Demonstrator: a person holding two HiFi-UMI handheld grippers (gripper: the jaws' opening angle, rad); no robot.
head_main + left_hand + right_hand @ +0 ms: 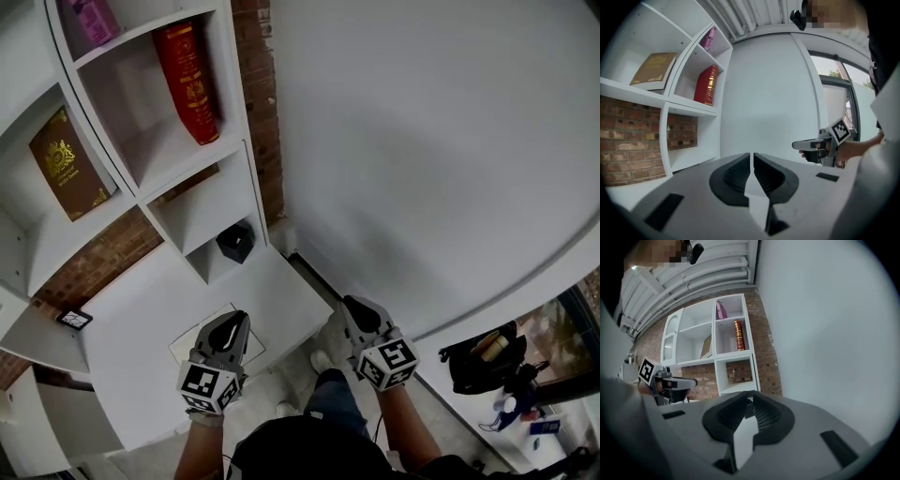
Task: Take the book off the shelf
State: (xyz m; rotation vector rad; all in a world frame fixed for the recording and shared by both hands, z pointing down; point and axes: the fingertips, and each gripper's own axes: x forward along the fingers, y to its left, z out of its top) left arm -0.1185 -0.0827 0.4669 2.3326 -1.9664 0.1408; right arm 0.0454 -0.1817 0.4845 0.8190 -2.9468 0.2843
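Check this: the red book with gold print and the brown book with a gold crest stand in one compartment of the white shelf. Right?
No: neighbouring compartments of the white shelf. The head view shows the red book with gold print right of a divider, the brown book with a gold crest left of it.

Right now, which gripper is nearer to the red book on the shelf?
Left. The left gripper is lower than the red book, before the shelf; the right gripper is further aside, before the white wall.
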